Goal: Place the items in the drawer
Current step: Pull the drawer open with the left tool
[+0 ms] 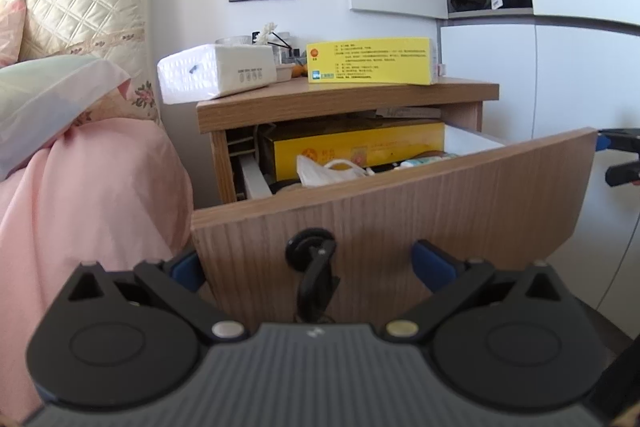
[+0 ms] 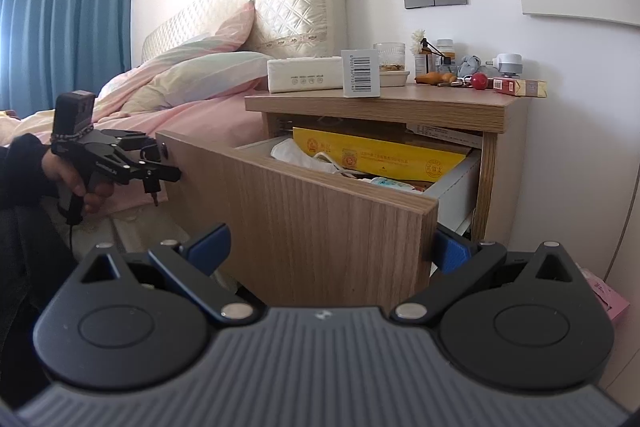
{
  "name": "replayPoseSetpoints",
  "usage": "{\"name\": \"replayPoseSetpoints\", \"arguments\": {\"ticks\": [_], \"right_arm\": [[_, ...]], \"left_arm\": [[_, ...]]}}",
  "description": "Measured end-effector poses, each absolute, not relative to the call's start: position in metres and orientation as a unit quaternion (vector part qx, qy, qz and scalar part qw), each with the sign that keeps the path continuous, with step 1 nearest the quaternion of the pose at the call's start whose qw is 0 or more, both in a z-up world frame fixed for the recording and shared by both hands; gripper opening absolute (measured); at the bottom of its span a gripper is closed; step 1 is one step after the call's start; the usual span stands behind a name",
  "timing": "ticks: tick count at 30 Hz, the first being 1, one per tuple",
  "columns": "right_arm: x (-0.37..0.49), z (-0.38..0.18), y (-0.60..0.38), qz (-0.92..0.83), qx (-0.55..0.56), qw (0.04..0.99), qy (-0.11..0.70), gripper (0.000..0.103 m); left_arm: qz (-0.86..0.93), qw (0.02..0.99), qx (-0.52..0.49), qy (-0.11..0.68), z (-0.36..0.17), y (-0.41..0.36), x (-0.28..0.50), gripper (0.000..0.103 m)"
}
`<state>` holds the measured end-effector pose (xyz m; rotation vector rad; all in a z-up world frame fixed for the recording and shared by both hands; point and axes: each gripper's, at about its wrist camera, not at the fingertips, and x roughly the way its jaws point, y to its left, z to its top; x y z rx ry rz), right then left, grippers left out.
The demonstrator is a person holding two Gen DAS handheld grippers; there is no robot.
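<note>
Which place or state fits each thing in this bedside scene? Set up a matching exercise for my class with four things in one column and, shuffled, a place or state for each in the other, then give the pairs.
Things
1. tissue pack
2. yellow flat box
3. drawer
4. left tongs

Places or states
A. pulled out, open
B. on top of the nightstand, at the bed side
C. open, either side of the black drawer knob
D. inside the drawer, along its back

Pairs: 1-B, 2-D, 3-A, 4-C
</note>
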<state>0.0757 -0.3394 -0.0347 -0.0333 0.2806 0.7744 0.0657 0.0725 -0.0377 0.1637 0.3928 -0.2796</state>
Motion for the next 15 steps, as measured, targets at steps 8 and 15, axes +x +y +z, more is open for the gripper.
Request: {"name": "replayPoseSetpoints", "arguments": {"ticks": [8, 15], "right_arm": [[0.078, -0.033, -0.331, 0.357, -0.019, 0.924, 0.134, 0.103], [0.071, -0.019, -0.325, 0.313, -0.009, 0.944, 0.102, 0.102]], "left_arm": [[-0.128, 0.973, 0.069, 0.18, -0.027, 0.074, 0.057, 0.103], [-0.103, 0.979, 0.051, 0.171, -0.012, 0.072, 0.046, 0.103]]}}
